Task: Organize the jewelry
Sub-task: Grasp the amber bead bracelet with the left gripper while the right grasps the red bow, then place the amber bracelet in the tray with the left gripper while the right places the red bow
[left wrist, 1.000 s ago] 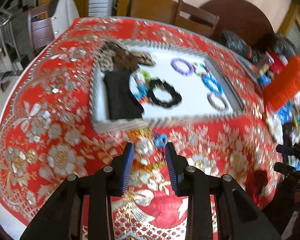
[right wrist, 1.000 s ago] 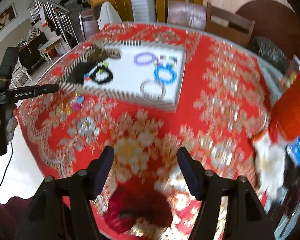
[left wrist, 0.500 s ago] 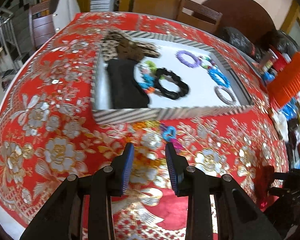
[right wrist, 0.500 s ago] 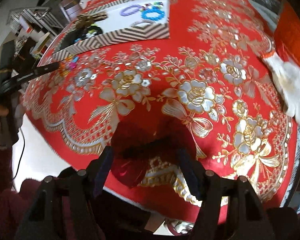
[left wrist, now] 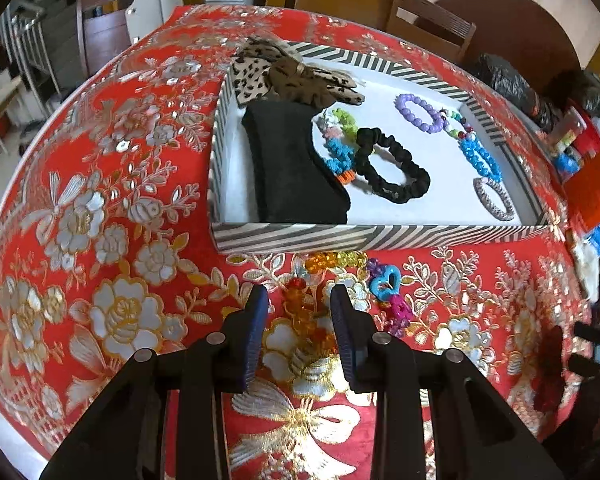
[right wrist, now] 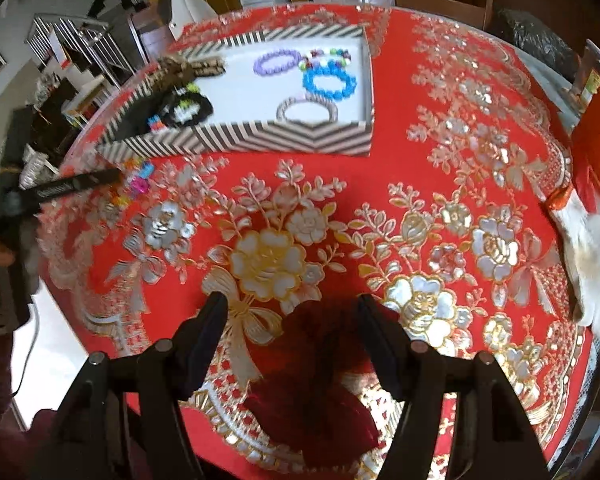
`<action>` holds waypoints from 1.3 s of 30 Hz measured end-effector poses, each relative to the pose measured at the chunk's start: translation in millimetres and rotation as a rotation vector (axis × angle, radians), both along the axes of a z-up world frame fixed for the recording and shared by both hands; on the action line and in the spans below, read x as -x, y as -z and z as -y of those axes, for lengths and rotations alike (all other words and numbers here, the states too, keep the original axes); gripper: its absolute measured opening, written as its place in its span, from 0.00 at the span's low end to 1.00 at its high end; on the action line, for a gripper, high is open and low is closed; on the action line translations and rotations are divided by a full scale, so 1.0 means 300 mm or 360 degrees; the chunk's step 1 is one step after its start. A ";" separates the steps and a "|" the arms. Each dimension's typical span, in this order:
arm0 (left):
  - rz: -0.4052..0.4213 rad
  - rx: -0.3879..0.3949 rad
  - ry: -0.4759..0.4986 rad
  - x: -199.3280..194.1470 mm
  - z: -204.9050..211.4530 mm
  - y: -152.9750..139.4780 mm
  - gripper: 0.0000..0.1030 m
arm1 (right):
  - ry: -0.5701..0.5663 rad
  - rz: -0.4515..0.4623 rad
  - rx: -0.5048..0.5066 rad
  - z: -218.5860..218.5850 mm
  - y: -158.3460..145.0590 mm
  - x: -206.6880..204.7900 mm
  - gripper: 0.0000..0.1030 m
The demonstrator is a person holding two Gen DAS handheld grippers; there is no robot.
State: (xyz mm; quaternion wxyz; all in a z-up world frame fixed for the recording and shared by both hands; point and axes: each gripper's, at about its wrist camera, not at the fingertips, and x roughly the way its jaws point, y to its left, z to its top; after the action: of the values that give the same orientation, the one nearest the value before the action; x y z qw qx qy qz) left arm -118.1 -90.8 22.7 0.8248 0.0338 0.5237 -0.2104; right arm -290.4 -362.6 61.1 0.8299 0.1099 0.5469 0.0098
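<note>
a: any labels or writing i can go by?

b: hardly. in my right wrist view the left gripper (right wrist: 114, 176) has pale lettering along its black finger, too blurred for me to read. the striped box (left wrist: 380, 238) carries only a black-and-white chevron pattern, no words.

a: where does the jewelry sit against that box?

b: inside it i see a purple bead bracelet (left wrist: 418, 114), a blue bead bracelet (left wrist: 480, 158), a grey woven bangle (left wrist: 494, 199), a black scrunchie (left wrist: 392, 172), a black cloth (left wrist: 292, 168) and a leopard-print bow (left wrist: 284, 76) at the far corner. just outside its near wall, on the red floral tablecloth (left wrist: 100, 240), lie an orange bead string (left wrist: 332, 258) and a blue and pink plastic chain (left wrist: 388, 292).

a: and the tongs?

b: my left gripper (left wrist: 298, 300) has its jaws narrowly parted, nothing pinched, with orange beads on the cloth between the tips. my right gripper (right wrist: 292, 308) stands wide, well away from the box near the table edge, straddling a dark red scrunchie (right wrist: 316, 376); i can't tell whether its pads touch it.
</note>
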 end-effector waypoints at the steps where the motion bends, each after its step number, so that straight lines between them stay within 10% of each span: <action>1: 0.0007 -0.0015 0.0003 0.000 0.007 0.000 0.30 | -0.0003 -0.0002 0.0020 0.008 -0.015 0.016 0.68; 13: -0.0018 0.0048 0.0066 0.012 0.053 -0.004 0.09 | -0.0028 -0.0130 0.0001 0.016 0.074 0.078 0.71; 17: -0.0010 0.0115 0.0112 0.046 0.057 -0.063 0.09 | -0.0114 -0.0109 0.0162 -0.037 0.098 0.070 0.25; 19: 0.0004 0.0165 0.0134 0.059 0.061 -0.110 0.08 | -0.0161 -0.0095 0.0195 -0.049 0.092 0.071 0.17; 30: 0.0225 0.0268 0.0227 0.064 0.131 -0.372 0.08 | -0.0157 0.0211 0.0196 -0.012 -0.102 0.031 0.15; 39: 0.0318 0.0217 0.0213 -0.058 0.259 -0.405 0.08 | -0.0110 0.0357 0.0164 0.009 -0.216 -0.136 0.15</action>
State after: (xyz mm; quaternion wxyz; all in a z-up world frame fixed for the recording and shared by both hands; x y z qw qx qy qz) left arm -100.7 -168.4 144.1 0.8573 0.0333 0.4202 -0.2955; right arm -249.7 -365.3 126.0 0.8895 0.0464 0.4540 0.0224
